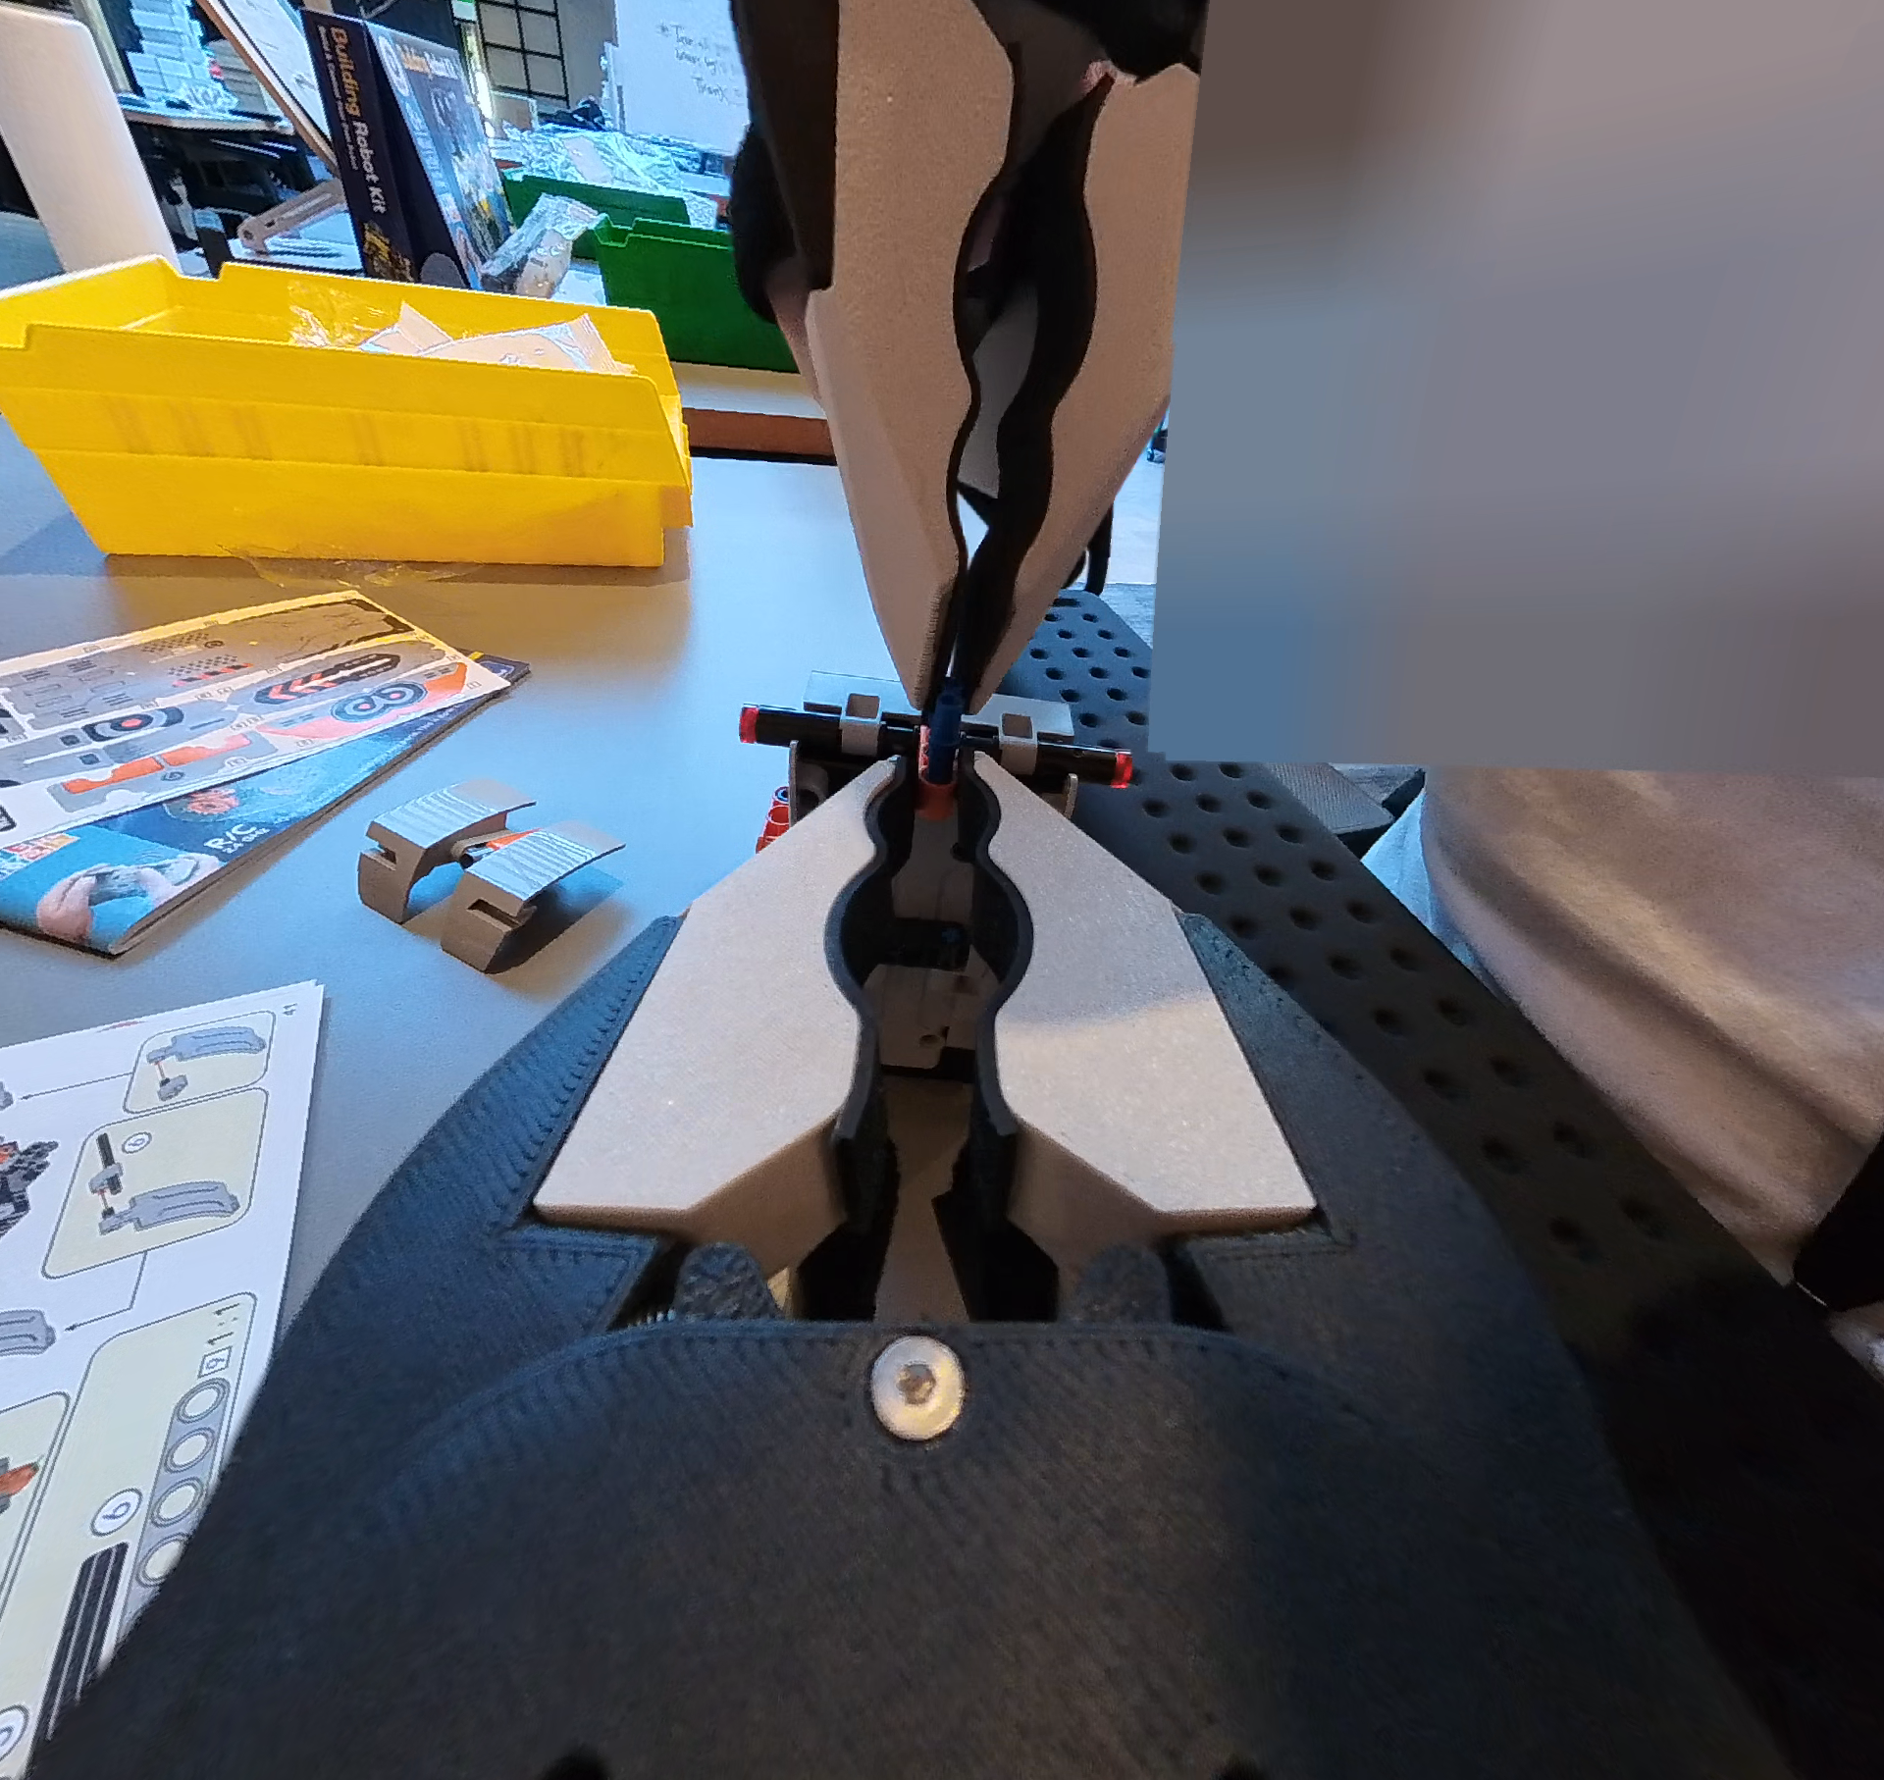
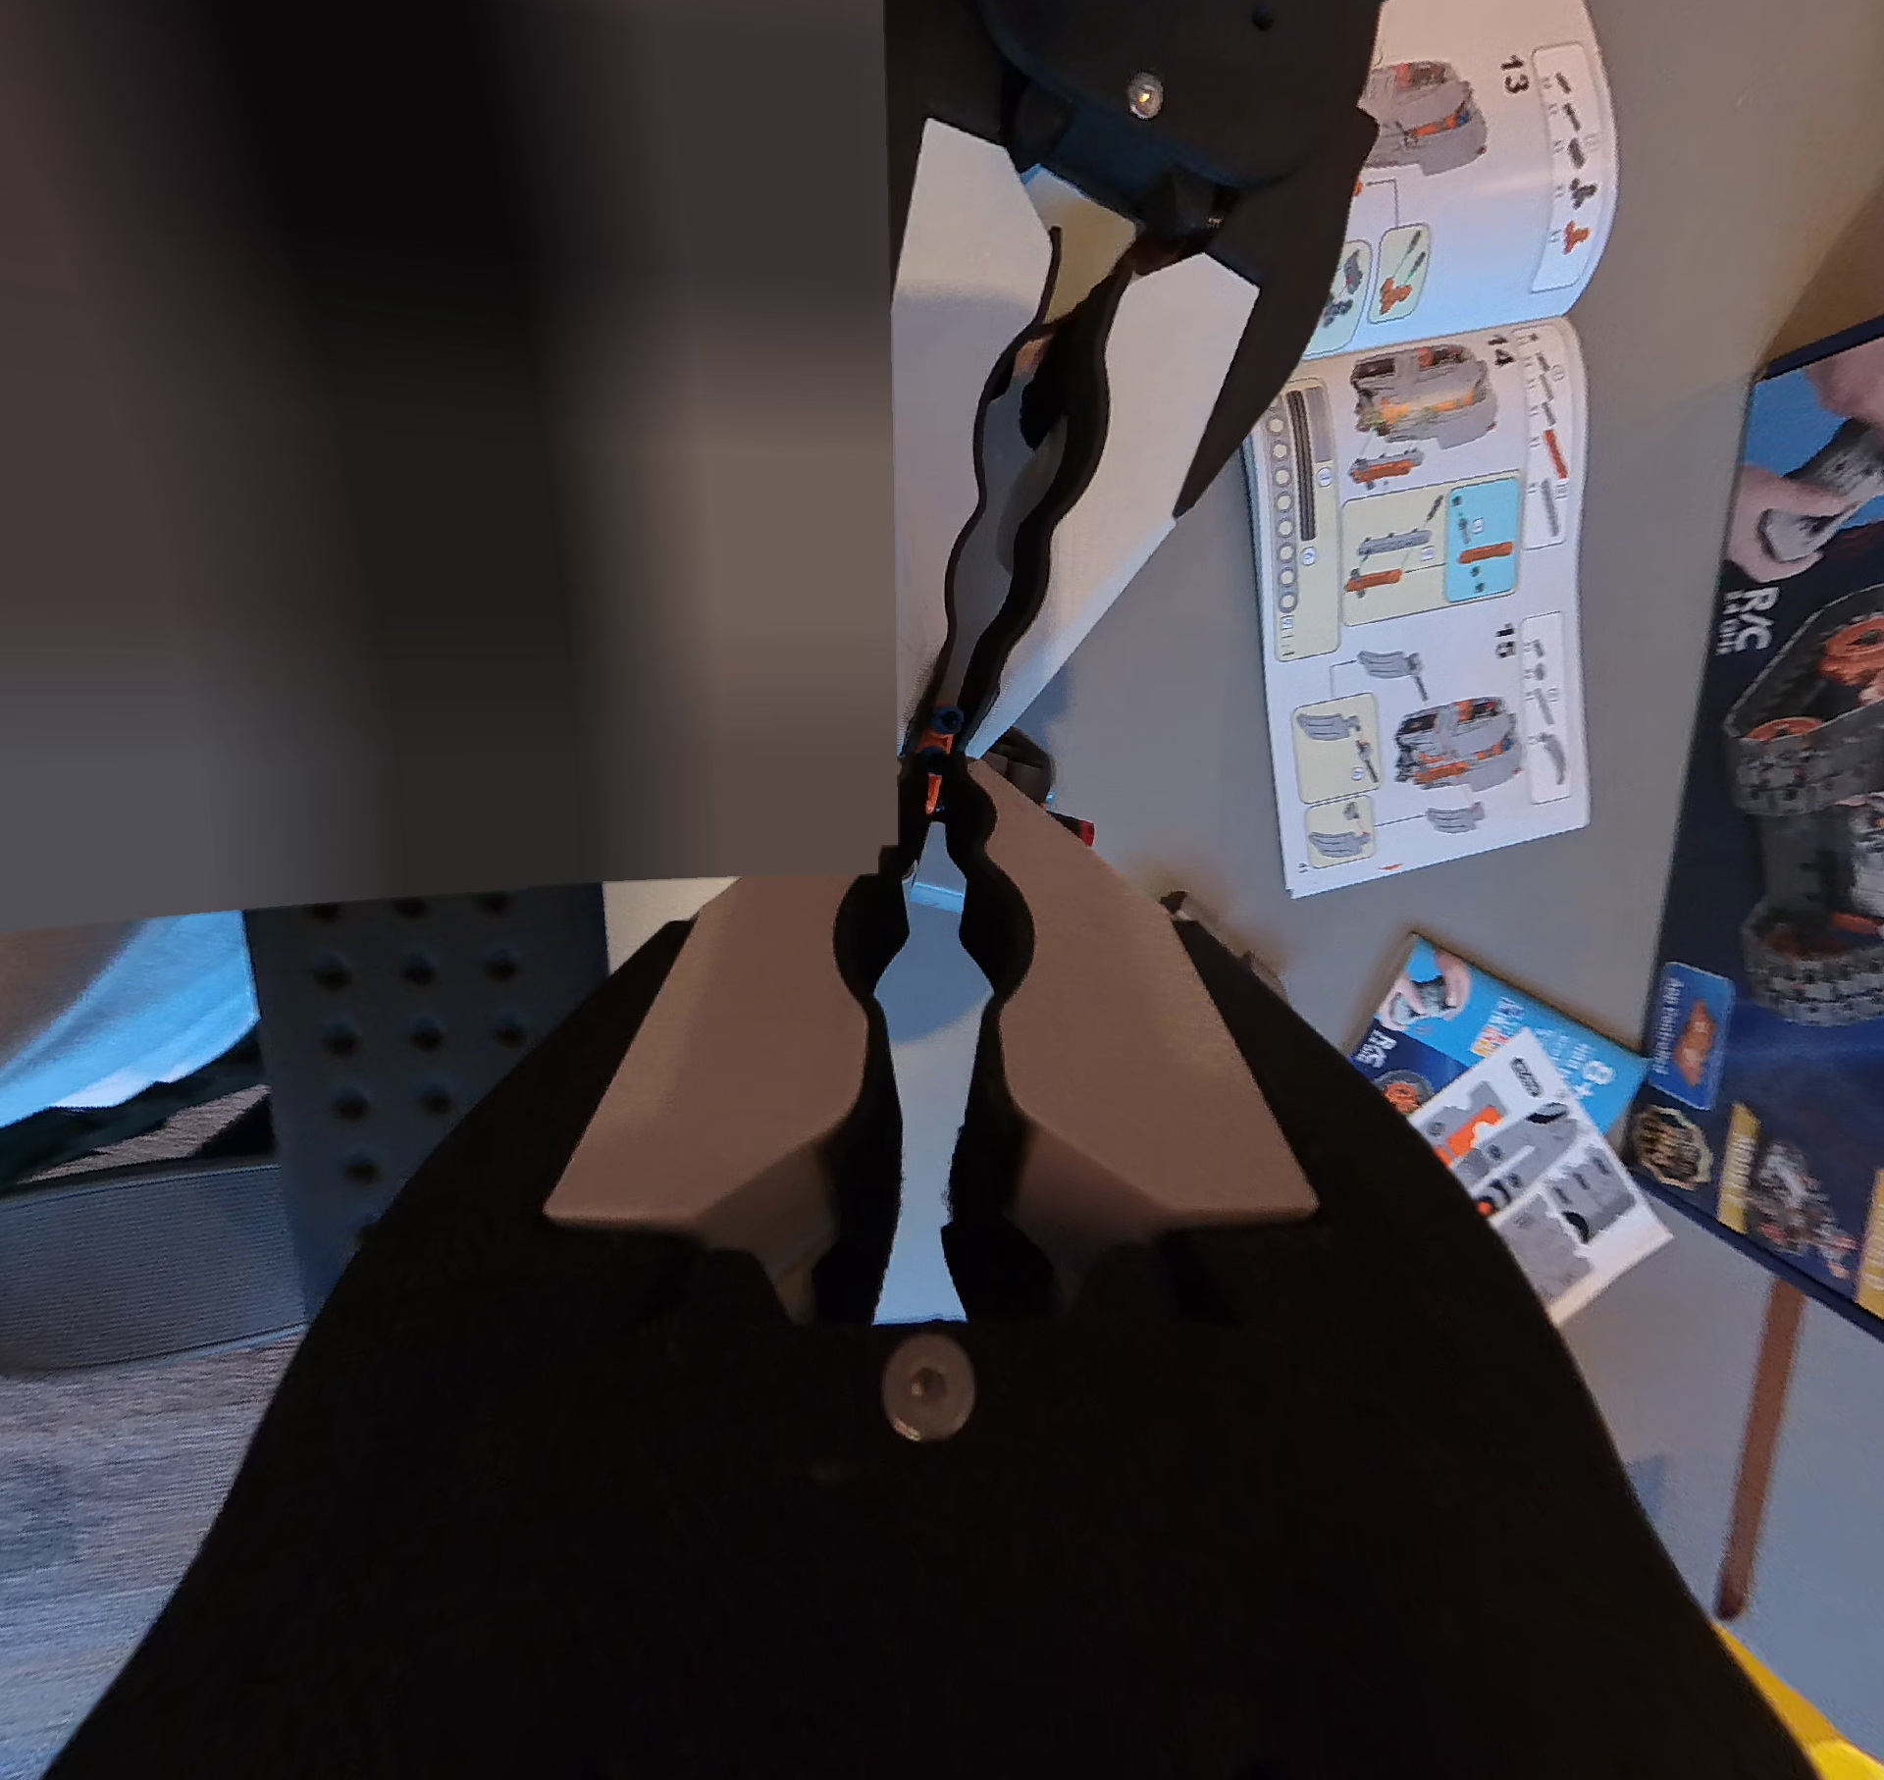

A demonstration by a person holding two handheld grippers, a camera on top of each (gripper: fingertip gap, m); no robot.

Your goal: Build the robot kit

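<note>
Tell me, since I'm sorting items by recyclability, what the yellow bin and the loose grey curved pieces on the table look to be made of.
The yellow bin looks like moulded plastic, semi-glossy: uniform colour, stepped walls, soft sheen. The grey curved pieces look like hard matte plastic building-kit parts: ribbed tops, crisp clip slots, one orange insert. Neither can be confirmed by look alone.

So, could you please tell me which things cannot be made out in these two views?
- Left wrist view: the grey brick assembly is mostly hidden between the left gripper fingers.
- Left wrist view: the blue pin is too small to identify; the right gripper covers its top.
- Right wrist view: the same joint is tiny, cut by the mosaic patch.
- Yellow bin: contents glare-washed.
</note>
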